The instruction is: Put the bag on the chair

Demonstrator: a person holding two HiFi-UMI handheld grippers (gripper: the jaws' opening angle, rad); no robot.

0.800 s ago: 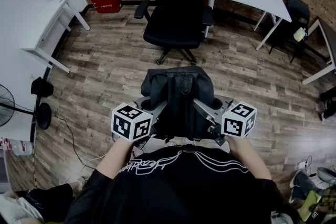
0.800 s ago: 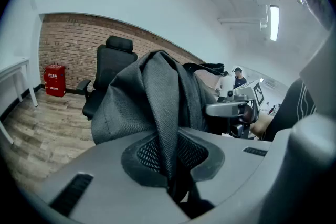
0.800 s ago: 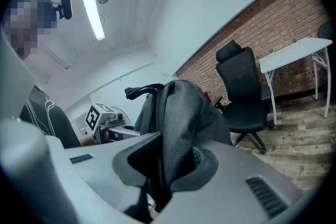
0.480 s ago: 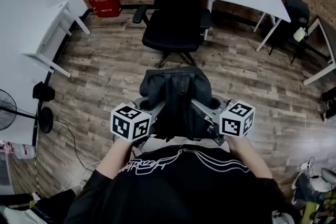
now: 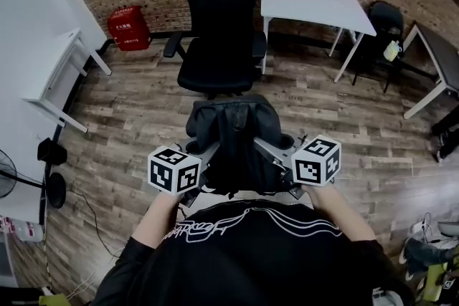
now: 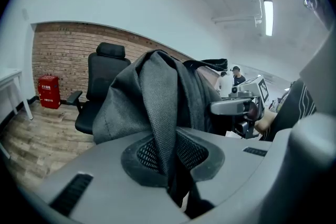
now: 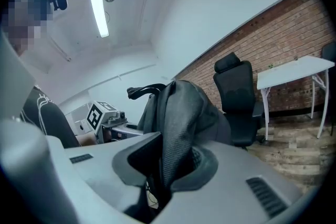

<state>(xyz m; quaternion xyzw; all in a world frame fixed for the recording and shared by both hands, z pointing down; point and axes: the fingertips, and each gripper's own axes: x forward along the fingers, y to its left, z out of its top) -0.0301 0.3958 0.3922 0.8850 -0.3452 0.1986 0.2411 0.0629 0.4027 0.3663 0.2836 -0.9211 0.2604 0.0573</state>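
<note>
Left tongs [image 6: 170, 162] and right tongs [image 7: 167, 165], each clamped tight on a grey fabric fold of the bag [image 5: 233, 127]. The bag hangs between the two tongs above the wooden floor [image 5: 129, 118], in front of the black office chair [image 5: 217, 39] and apart from its seat.

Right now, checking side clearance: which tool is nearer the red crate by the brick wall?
Left. The left tool grips the bag on the side toward the red crate, ahead and leftward; the right tool grips the bag's far side.
</note>
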